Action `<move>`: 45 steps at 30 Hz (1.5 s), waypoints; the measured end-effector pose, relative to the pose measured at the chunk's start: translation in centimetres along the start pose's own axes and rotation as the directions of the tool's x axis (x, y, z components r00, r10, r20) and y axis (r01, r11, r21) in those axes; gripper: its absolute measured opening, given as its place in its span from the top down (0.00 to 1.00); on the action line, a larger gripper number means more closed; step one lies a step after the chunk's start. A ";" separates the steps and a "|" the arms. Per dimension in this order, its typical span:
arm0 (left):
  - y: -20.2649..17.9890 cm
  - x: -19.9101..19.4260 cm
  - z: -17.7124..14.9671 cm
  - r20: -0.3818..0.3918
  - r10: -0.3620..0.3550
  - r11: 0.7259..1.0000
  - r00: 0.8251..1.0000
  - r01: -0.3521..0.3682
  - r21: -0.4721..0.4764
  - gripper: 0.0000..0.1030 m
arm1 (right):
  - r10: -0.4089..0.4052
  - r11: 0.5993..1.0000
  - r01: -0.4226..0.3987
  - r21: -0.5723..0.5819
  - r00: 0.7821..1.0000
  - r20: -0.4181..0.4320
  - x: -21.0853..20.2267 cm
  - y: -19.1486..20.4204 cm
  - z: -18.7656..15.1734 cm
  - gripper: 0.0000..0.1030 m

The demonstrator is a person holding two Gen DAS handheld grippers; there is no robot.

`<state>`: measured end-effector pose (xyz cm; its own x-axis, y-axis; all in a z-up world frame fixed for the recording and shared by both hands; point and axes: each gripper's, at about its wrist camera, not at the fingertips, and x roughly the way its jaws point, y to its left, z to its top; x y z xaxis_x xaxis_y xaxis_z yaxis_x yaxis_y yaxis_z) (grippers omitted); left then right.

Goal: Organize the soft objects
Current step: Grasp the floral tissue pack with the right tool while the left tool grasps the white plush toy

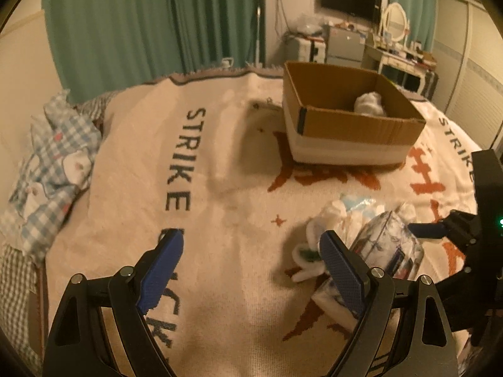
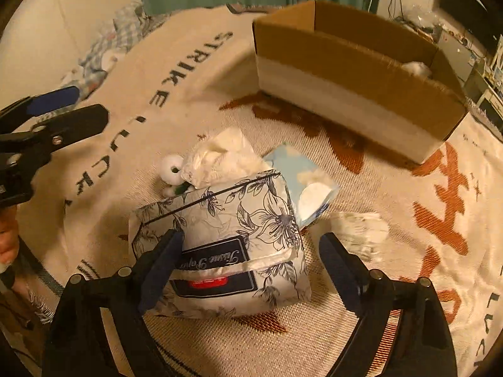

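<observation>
Right gripper [image 2: 251, 270]: nearest the lens, jaws spread wide, straddling the flowered tissue pack; the left pad looks to be at or just touching the pack's edge, the right pad stands clear of it. Nothing is pinched yet.
Flowered tissue pack [image 2: 232, 238]: lies on the blanket at the centre of the right wrist view, tilted, label side up, propped against the pile behind it.
Pile behind the pack: a blue-and-white tissue packet [image 2: 301, 182] at 1 o'clock from it, a crumpled white soft item [image 2: 220, 157] at 12 o'clock, a small white plush piece [image 2: 171, 166] at 11 o'clock, a flat white wad [image 2: 361, 229] at 3 o'clock.
Cardboard box [image 2: 345, 62]: at 1 o'clock beyond the pile, open at the top, one white soft thing [image 1: 371, 103] already inside, in its far corner.
Left gripper [image 1: 251, 270]: jaws spread, empty, hanging over bare blanket [image 1: 220, 188] at 9 o'clock from the pile.
Step in hand: judged to be the approach for picking up the flowered pack.
Next move calls for: closing the right jaws evenly across the pack's width; it is soft and will squash, so a deep, centred hold looks wise before lifting toward the box.
Risk: the crumpled item leaning on the pack may be dragged along.
</observation>
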<state>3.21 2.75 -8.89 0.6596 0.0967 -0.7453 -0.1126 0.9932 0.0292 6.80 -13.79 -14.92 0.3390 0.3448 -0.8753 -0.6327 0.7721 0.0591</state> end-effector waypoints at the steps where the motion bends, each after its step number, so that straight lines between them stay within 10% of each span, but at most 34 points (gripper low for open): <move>1: 0.0 0.2 -0.2 -0.008 0.001 1.000 1.000 -0.001 0.006 0.13 | 0.005 1.000 -0.005 0.014 1.000 -0.010 0.4 -0.1 -0.1 0.15; 15: 0.9 -0.1 -1.2 -0.034 -0.012 1.000 0.999 0.012 0.007 0.13 | 0.023 0.999 -0.023 0.038 1.000 0.013 -3.2 -0.1 -0.1 0.51; 29: -5.0 3.9 -2.6 -0.136 -0.099 0.993 0.986 0.107 0.050 0.15 | -0.161 0.952 0.078 0.296 0.950 0.267 -10.9 -9.2 -0.2 0.54; 45: -4.6 7.2 -3.0 -0.227 -0.202 0.977 0.953 0.213 0.026 0.70 | -0.071 0.957 -0.001 0.291 0.969 0.236 -5.5 -10.4 0.0 0.54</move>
<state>6.29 -1.35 -16.41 0.4826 -0.1230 -0.8672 0.0501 0.9923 -0.1129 11.51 -23.69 -10.72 0.5378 0.4050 -0.7394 -0.4026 0.8939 0.1969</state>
